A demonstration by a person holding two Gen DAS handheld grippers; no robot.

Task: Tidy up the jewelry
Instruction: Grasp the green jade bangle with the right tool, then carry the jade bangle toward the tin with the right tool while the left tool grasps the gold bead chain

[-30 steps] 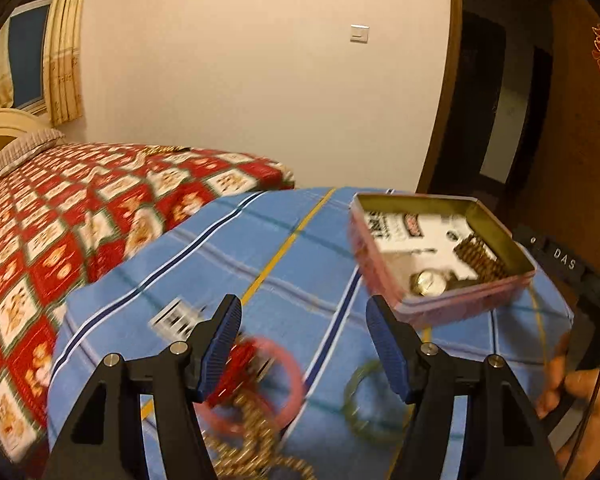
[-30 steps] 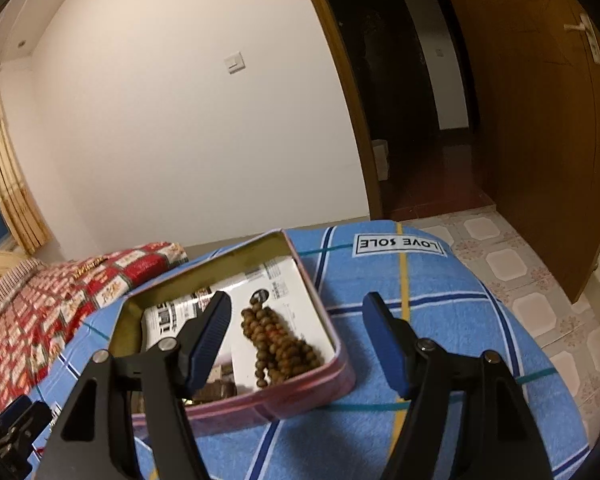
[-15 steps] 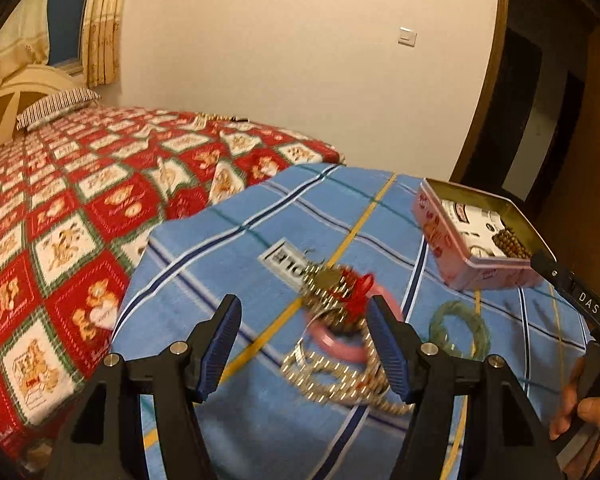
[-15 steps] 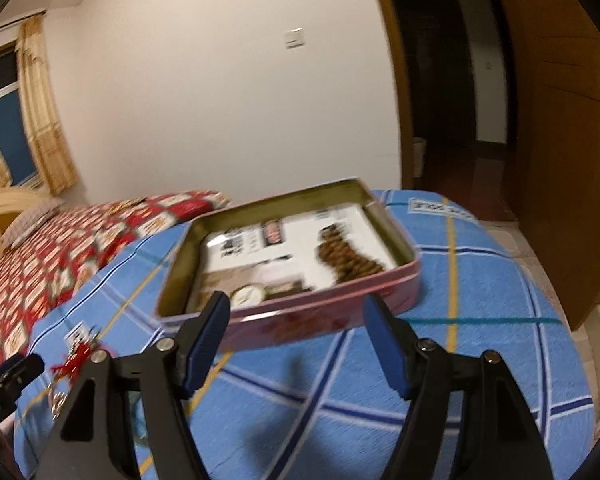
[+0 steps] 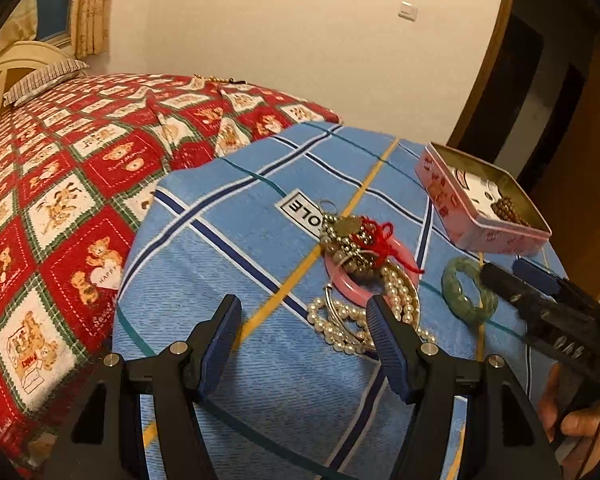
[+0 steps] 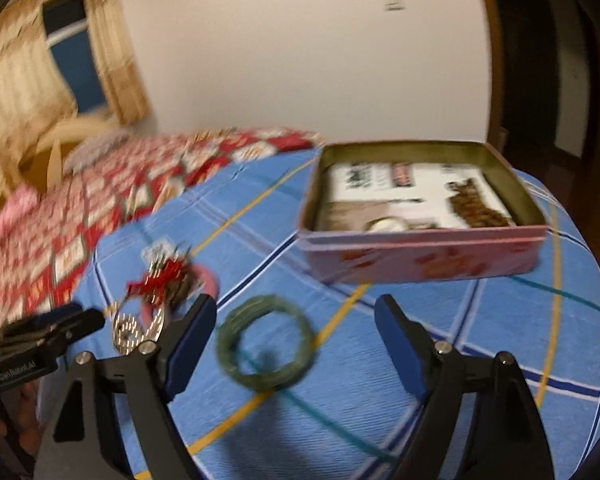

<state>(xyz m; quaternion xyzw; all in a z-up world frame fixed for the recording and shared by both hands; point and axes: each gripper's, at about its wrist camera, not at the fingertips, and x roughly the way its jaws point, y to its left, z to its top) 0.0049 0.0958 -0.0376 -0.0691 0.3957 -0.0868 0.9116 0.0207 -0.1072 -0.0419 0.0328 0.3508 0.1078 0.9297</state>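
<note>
Jewelry pile, left wrist view: pearl necklace (image 5: 350,322), pink bangle (image 5: 364,280) and a beaded piece with red cord (image 5: 374,240) lie tangled on the blue checked cloth (image 5: 228,280), ahead of the left gripper
Green bangle, left wrist view: green bangle (image 5: 466,292) lies flat on the cloth, just right of the pile and apart from it
Tin, left wrist view: pink tin (image 5: 480,208) stands lidless at the far right of the cloth, brown beads (image 5: 508,210) inside
Left gripper: left gripper (image 5: 304,344) hangs spread over the cloth, nothing between its pads, its right finger overlapping the pearls in view
Right gripper, left wrist view: right gripper (image 5: 516,276) reaches in from the right edge, tips just beside the green bangle
Right gripper, right wrist view: right gripper (image 6: 296,336) stands wide, its jaws just having opened further, nothing pinched
Green bangle, right wrist view: green bangle (image 6: 266,346), blurred, lies on the cloth between the fingers, nearer the left one
Tin, right wrist view: pink tin (image 6: 424,256) beyond the bangle, brown beads (image 6: 474,204) and a pale round item (image 6: 386,225) inside
Bed: red patterned bedspread (image 5: 60,184) beside the cloth
</note>
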